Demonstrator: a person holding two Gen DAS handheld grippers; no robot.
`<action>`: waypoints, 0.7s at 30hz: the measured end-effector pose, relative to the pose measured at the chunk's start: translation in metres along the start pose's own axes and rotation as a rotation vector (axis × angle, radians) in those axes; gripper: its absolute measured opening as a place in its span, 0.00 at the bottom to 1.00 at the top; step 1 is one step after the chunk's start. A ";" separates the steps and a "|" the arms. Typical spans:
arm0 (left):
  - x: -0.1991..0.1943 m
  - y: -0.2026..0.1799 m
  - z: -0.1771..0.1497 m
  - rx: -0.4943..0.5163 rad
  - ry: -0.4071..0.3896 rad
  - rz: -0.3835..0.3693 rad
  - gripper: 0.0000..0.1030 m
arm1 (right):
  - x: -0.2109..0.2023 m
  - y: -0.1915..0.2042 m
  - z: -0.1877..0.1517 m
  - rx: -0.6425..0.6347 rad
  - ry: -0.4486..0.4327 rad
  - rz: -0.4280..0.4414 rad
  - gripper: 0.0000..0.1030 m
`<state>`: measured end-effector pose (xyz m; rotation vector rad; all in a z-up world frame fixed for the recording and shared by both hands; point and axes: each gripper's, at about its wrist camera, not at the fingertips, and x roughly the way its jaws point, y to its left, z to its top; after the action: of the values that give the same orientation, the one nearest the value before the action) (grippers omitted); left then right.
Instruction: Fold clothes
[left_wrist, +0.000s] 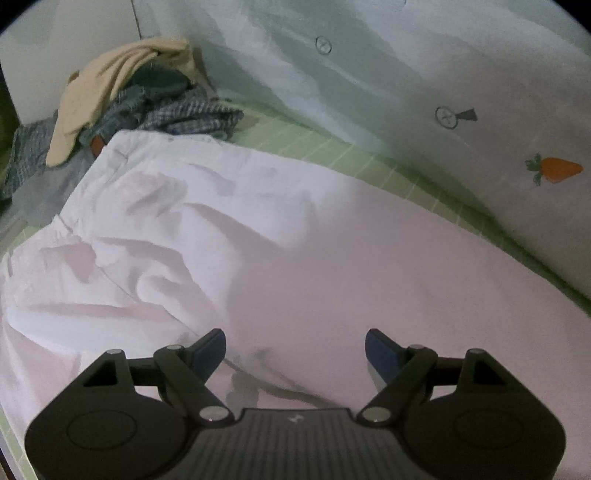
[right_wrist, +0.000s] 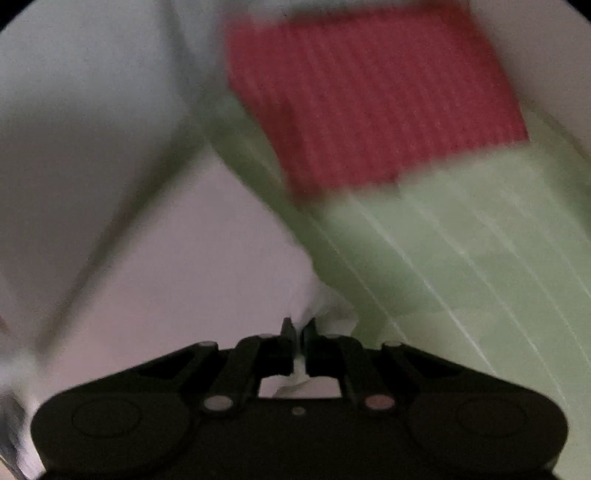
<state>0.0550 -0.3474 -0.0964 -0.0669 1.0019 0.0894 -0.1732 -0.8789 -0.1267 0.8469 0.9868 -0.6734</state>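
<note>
A pale pink-white garment (left_wrist: 229, 236) lies spread and creased on the green checked bed sheet (left_wrist: 332, 147). My left gripper (left_wrist: 295, 352) is open just above its near part, holding nothing. In the right wrist view, my right gripper (right_wrist: 298, 328) is shut on a corner of the same pale garment (right_wrist: 184, 266), which hangs away to the left. The right wrist view is blurred.
A heap of clothes (left_wrist: 140, 99), beige, checked and grey, sits at the far left. A white pillow with a carrot print (left_wrist: 554, 170) runs along the right. A red ribbed cloth (right_wrist: 369, 92) lies on the green sheet (right_wrist: 461, 240) ahead of the right gripper.
</note>
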 end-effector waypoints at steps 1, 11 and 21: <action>-0.001 -0.001 0.001 0.008 -0.002 -0.001 0.81 | -0.005 0.009 -0.003 -0.072 -0.043 -0.020 0.07; 0.009 -0.027 -0.001 0.078 0.016 -0.039 0.81 | 0.041 0.095 0.043 -0.575 -0.315 0.022 0.72; 0.018 -0.046 0.006 0.125 0.009 -0.068 0.81 | 0.112 0.103 0.095 -0.593 -0.179 -0.001 0.68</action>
<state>0.0741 -0.3921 -0.1079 0.0133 1.0108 -0.0362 -0.0037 -0.9191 -0.1696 0.2602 0.9517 -0.4108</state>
